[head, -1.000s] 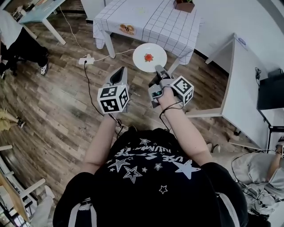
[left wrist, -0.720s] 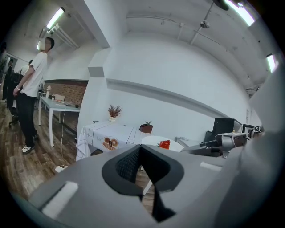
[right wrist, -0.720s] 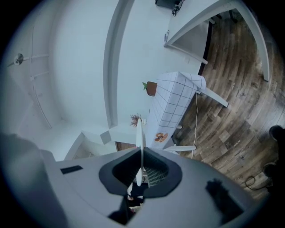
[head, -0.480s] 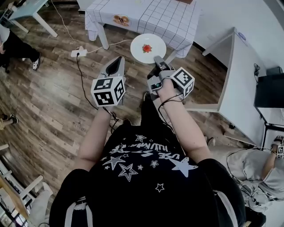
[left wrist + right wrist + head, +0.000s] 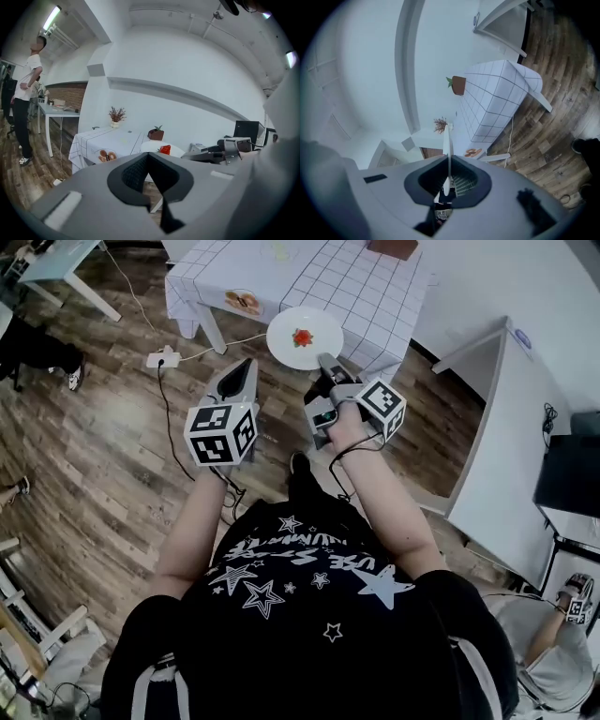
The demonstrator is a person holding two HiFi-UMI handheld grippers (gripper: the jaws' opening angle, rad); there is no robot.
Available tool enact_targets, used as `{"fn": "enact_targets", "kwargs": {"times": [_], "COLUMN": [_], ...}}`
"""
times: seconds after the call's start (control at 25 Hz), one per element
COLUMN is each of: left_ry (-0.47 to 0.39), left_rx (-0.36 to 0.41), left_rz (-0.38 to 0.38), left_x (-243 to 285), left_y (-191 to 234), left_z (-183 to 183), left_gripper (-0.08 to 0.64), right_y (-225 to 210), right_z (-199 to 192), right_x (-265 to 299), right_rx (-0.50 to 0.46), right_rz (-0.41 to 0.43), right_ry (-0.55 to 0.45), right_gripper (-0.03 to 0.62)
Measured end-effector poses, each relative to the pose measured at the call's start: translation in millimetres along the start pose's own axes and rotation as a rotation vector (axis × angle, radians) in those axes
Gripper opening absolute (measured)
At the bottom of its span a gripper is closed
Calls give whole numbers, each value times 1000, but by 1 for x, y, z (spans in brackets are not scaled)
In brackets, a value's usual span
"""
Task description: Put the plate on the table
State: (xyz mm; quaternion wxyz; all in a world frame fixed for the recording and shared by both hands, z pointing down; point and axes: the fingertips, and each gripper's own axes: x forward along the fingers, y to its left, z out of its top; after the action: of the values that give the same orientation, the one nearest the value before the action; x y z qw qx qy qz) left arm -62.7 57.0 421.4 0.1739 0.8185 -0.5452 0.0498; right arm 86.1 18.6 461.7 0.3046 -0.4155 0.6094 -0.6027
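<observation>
right claw [image 5: 322,360] pinches the plate [image 5: 286,334] rim; we carry it level and set it flat on the bench [image 5: 375,287]. left claw [image 5: 246,367] pressed together.

The only lettering I can find is white print across the black, star-patterned T-shirt [image 5: 281,634]. On my feed it runs upside down, one word possibly "USE", and the rest I can't read.
</observation>
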Motion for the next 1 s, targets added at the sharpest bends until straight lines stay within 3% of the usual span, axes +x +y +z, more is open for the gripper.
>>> {"fn": "enact_targets", "kwargs": {"times": [0.28, 0.52, 0.68, 0.8, 1.0], "left_ry": [-98, -11, 2, 16, 4], "left_rx": [-1, 2, -6, -3, -9], "left_rz": [-5, 62, 60, 65, 99], "left_x": [-9, 81, 135, 152, 129], "left_y": [-8, -23, -18, -9, -11], "left_z": [-30, 30, 55, 57, 50], "left_gripper": [8, 8, 6, 8, 6], "right_y": [-20, 8, 14, 14, 8], "right_z": [0, 86, 128, 137, 126], "right_x": [-9, 50, 95, 117, 102], "right_rx": [-71, 13, 31, 28, 11], "right_rz": [53, 12, -9, -9, -12], "right_ry": [11, 64, 57, 69, 114], "right_gripper": [21, 21, 21, 21, 21]}}
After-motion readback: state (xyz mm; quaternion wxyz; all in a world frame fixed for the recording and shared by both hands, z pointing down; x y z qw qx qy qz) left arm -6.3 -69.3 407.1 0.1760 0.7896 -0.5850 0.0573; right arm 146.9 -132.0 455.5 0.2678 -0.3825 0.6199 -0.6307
